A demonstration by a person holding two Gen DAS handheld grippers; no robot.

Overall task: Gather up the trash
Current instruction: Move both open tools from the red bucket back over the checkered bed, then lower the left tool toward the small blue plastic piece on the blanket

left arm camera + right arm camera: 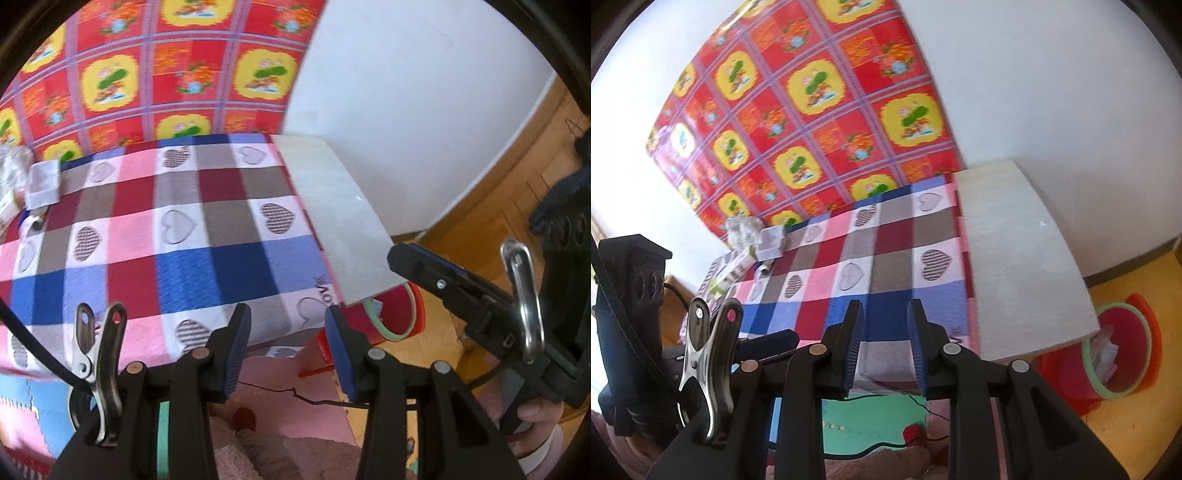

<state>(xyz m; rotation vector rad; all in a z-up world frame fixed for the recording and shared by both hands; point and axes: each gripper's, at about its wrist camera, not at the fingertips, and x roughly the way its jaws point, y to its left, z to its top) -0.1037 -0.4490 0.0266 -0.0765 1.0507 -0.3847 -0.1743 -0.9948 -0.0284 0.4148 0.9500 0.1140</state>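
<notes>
White wall [1052,92] with a red-and-yellow patterned cloth [812,110] hung flat on it, backdrop behind the table, likely just decoration or wall cover. Wood floor [1126,424] at right, foam mats under the table edge. Table [1015,258] is covered by a checked heart cloth [868,258] except a bare pale strip along the right side.

Red bin [1123,354] with green rim sits on the floor just beside the bare table corner, partly under it; paper scraps already show inside, so it reads as the drop spot, set low where things can be carried off the edge.

Trash [753,240] — crumpled plastic, a small white box, a printed carton, a little metal bit — is bunched at the far left corner of the cloth, well apart from the bin and from both tools.

Left gripper [288,350]: fingers apart, nothing between them, over the near table edge. Right gripper [886,347]: narrower gap, also empty, pointed down at the cloth. My read: both are between pickups; the next reach goes to the far-left pile.
</notes>
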